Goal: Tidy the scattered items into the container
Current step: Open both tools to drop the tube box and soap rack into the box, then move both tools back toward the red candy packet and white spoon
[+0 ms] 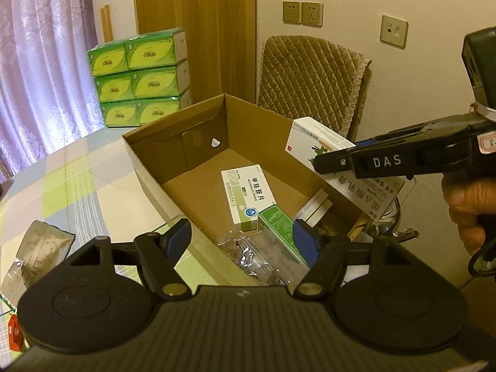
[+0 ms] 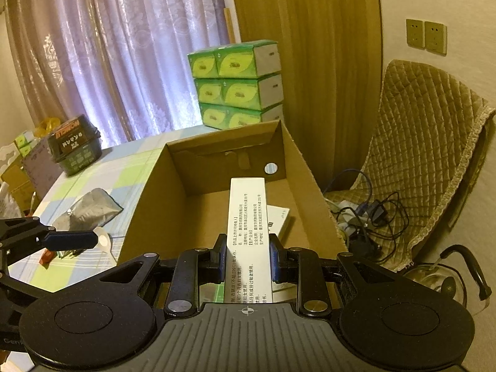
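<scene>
The table (image 2: 102,173), covered in a checked cloth, carries the cardboard box (image 2: 148,210), which serves as the container and is set open-topped near the table's edge at about 3 o'clock, presumably so that items can be dropped in from above by either gripper. Already inside, toward the box's 6 o'clock end in the left wrist view, lie a white-and-green medicine carton (image 1: 245,198), a green carton (image 1: 279,226) and some clear blister packaging (image 1: 257,254). A silver foil pouch (image 1: 34,251) is still seen on the cloth outside the box, at roughly 9 o'clock of it, so the tidying is judged unfinished. The white medicine box (image 2: 248,235) is held lengthwise over the box's interior, its long axis pointing to 12 o'clock in the right wrist view; this pose is judged suited to a release into the container. The right gripper (image 2: 247,260) is closed to a narrow gap, both blue pads pressed against the white box's long sides. The left gripper (image 1: 241,241) is spread wide above the box's near wall, with nothing held or touched between its fingers.
</scene>
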Motion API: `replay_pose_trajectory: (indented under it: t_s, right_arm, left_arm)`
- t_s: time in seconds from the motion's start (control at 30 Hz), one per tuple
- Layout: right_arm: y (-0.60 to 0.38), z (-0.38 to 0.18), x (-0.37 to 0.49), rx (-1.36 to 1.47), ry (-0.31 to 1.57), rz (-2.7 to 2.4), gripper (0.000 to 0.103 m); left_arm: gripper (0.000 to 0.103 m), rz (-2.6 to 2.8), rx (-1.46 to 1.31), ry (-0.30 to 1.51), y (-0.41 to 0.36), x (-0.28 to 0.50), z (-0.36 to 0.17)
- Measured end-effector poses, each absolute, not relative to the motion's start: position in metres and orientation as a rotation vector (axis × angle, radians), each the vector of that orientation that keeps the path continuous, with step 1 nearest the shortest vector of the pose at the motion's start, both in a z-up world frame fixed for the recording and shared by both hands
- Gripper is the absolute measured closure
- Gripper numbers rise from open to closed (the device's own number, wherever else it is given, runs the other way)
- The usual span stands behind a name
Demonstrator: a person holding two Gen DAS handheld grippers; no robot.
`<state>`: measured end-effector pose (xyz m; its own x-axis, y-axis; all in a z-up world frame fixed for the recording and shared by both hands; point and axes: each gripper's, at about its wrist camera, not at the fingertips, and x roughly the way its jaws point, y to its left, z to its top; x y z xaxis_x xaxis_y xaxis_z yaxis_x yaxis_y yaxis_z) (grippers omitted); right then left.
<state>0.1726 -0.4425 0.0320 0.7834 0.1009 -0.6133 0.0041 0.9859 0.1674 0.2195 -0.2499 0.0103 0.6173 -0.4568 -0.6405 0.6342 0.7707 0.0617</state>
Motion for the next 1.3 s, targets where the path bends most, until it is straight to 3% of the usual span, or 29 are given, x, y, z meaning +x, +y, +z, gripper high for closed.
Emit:
replay_pose_trajectory:
  t_s: [1.3]
  right_arm:
    - [-0.438, 0.035, 0.174, 0.183, 0.645, 0.039, 0.074]
  left_arm:
    - [0.031, -0.595, 0.257, 0.683, -0.232, 0.216, 0.004]
